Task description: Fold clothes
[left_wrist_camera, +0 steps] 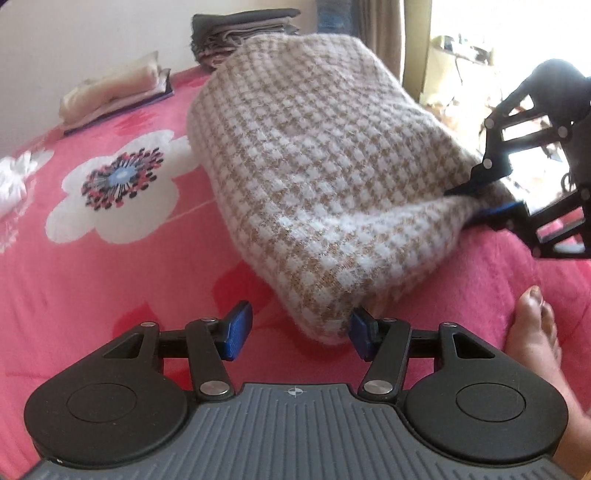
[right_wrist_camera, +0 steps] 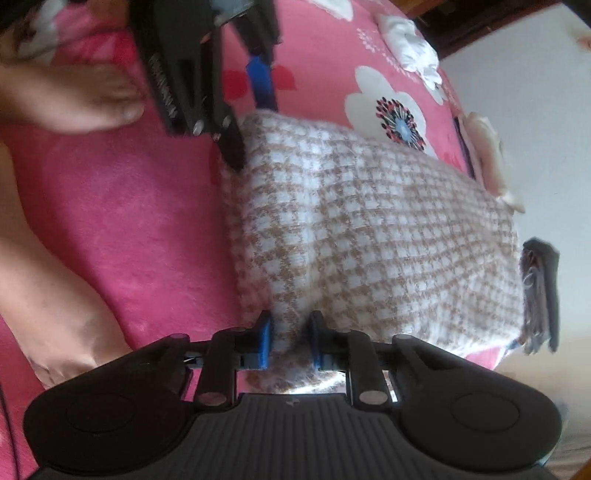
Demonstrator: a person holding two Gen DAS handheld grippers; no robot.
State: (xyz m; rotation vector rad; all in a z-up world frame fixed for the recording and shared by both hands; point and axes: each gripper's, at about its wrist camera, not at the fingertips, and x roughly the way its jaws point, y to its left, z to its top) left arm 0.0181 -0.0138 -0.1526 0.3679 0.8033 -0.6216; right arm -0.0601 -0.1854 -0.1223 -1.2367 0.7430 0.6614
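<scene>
A folded beige-and-white houndstooth sweater (left_wrist_camera: 314, 166) lies on the pink flowered bedspread (left_wrist_camera: 110, 266). My left gripper (left_wrist_camera: 301, 332) is open around the sweater's near corner. That corner lies against the right pad, and the left pad stands clear of it. In the left wrist view my right gripper (left_wrist_camera: 476, 205) comes in from the right, shut on the sweater's edge. The right wrist view shows a fold of the sweater (right_wrist_camera: 388, 229) pinched between the blue pads of the right gripper (right_wrist_camera: 290, 341). At the far corner is the left gripper (right_wrist_camera: 251, 114).
A person's bare foot (left_wrist_camera: 535, 332) rests on the bed just right of the left gripper, with a leg (right_wrist_camera: 55, 295) beside it. Behind the sweater are a dark folded stack (left_wrist_camera: 240, 33) and cream folded clothes (left_wrist_camera: 114, 92). A white crumpled cloth (left_wrist_camera: 14, 177) lies far left.
</scene>
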